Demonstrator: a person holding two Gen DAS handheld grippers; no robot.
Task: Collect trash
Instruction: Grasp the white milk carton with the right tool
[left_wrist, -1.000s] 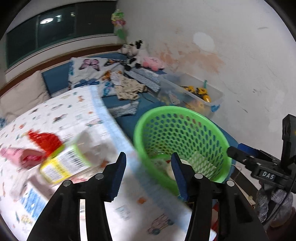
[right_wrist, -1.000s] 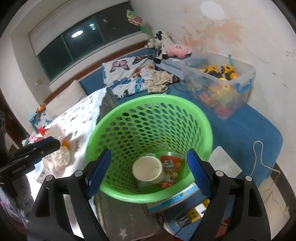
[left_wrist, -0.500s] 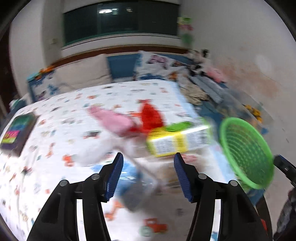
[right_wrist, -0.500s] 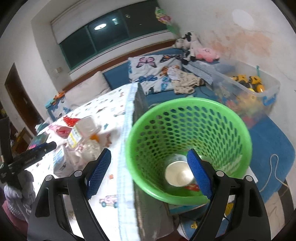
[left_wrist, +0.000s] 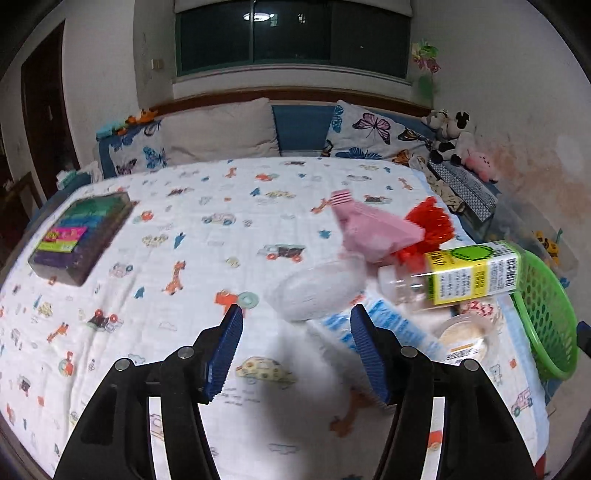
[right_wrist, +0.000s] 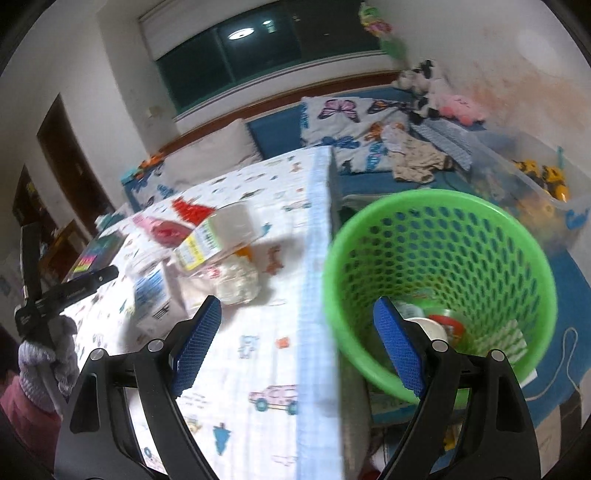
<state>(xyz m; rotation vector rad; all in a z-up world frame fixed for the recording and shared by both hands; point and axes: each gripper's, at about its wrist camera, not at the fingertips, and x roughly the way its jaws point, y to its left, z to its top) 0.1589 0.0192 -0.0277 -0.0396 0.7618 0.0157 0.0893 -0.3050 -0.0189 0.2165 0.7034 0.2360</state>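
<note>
Both hand-held grippers, left (left_wrist: 295, 345) and right (right_wrist: 295, 334), gape empty above the cartoon-print bed (left_wrist: 192, 236). Crinkly wrappers (left_wrist: 317, 290) and a clear bottle (left_wrist: 454, 275) lie beside a perforated green basket (right_wrist: 439, 273).

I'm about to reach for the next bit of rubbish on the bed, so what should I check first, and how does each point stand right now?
1. Left gripper open and holding nothing: ok.
2. Right gripper open and holding nothing: ok.
3. Green basket upright with room left: ok.
4. Trash within view: ok; clear bottle, crumpled plastic and pink bag lie on the bed sheet.
5. Left gripper lined up on one piece: not ok, the pile sits off to its right.
6. Picture sharpness near the pile: not ok, blurred.
</note>
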